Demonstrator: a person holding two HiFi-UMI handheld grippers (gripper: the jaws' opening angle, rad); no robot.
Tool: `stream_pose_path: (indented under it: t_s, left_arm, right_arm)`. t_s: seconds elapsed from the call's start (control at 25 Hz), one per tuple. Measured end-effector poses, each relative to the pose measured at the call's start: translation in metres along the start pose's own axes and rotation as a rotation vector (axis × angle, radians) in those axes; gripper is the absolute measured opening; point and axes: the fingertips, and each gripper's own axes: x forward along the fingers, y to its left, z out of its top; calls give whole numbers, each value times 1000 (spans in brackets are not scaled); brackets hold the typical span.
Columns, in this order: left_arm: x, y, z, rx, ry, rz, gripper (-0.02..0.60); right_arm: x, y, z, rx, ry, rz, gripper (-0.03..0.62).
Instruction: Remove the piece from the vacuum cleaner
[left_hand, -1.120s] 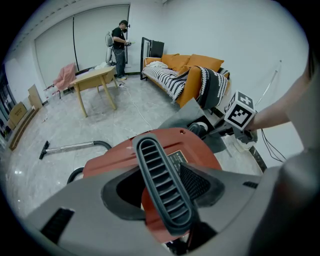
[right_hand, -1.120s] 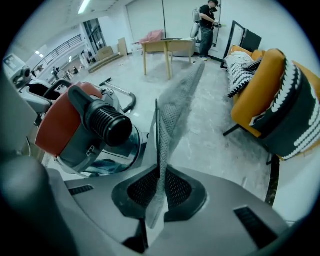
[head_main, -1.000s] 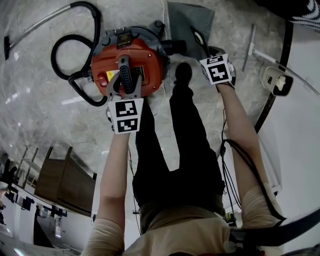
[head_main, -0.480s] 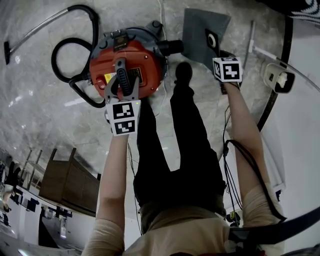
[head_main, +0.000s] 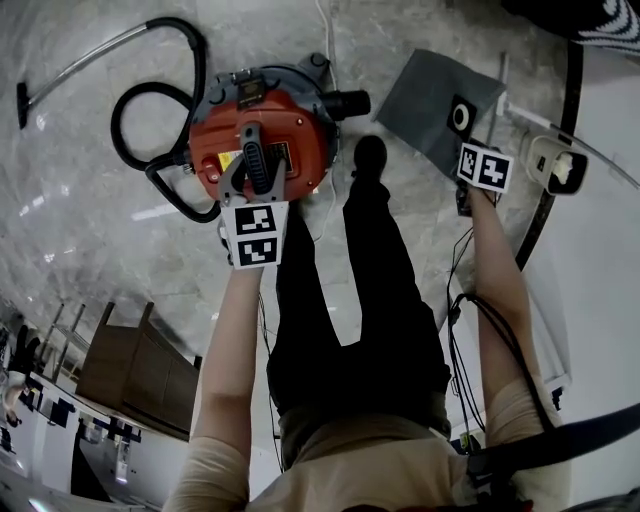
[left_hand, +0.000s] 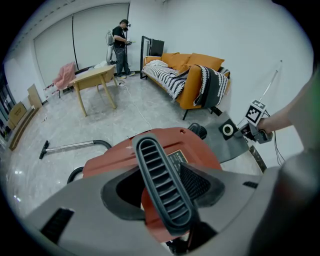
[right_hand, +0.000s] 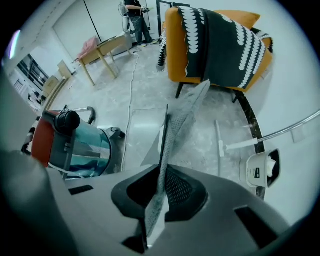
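Dust bag (head_main: 425, 100) is pinched in right gripper's (right_hand: 161, 192) jaws; left gripper's (left_hand: 165, 189) jaws clamp vacuum cleaner's (head_main: 295, 120) handle (head_main: 257, 160), yellow label (head_main: 226, 160) unreadable.

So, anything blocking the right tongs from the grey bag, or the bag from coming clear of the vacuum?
Nothing visible. Right tongs are shut on the grey bag, held apart from the vacuum cleaner.

A grey marbled floor (head_main: 90, 230) is shown, on which the vacuum cleaner (head_main: 262, 135) is stood upright. A black hose (head_main: 198, 55) is looped beside it and joined to 1 metal wand (head_main: 85, 58) laid flat. A white cable (right_hand: 131, 90) is trailed across it. 1 loose tube (right_hand: 219, 140) is laid near a white unit (head_main: 555, 165). A sofa (left_hand: 192, 75) and table (left_hand: 92, 80) are stood well apart
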Motion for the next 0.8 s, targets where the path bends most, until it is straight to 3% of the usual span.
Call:
stream_pose_path:
  t_s: [0.4,0.8]
  left_arm:
    - [0,-1,-1,-2,6,-64,219]
    - [-40,-1,5,-107,-65,-179,219]
  right_arm:
    - [-46,-32,-20,67,-16,-86,21]
    - [-101,-25,-28,84,-76,-117,21]
